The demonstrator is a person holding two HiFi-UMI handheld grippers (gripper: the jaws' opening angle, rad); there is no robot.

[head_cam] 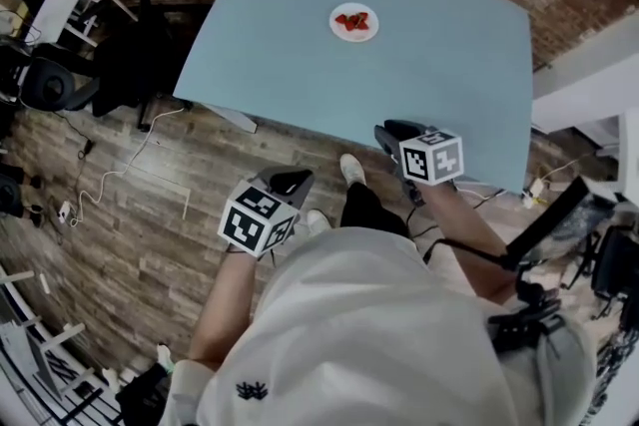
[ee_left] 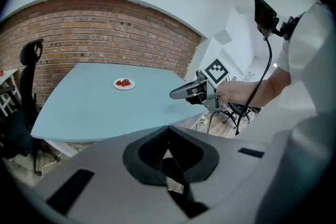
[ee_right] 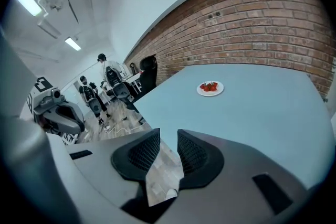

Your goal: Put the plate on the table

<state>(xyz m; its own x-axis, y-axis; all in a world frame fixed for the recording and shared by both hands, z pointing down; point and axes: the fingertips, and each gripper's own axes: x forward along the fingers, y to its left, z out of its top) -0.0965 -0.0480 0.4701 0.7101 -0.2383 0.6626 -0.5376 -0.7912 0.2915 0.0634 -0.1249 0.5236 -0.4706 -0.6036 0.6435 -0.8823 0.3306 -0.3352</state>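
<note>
A small white plate [head_cam: 353, 22] with red strawberries rests on the far middle of the light blue table [head_cam: 449, 65]. It also shows as the plate [ee_left: 124, 83] in the left gripper view and the plate [ee_right: 210, 87] in the right gripper view. Both grippers hover near the table's front edge, well short of the plate. My left gripper [head_cam: 290, 182] is over the floor, its jaws [ee_left: 168, 136] closed together with nothing in them. My right gripper [head_cam: 392, 132] sits at the table edge, its jaws [ee_right: 168, 139] slightly apart and empty.
Black office chairs [head_cam: 140, 35] and a white desk [head_cam: 70, 0] stand left of the table. A cable [head_cam: 120, 175] trails over the wooden floor. A brick wall [ee_left: 105, 34] runs behind the table. People [ee_right: 107, 78] stand far off in the room.
</note>
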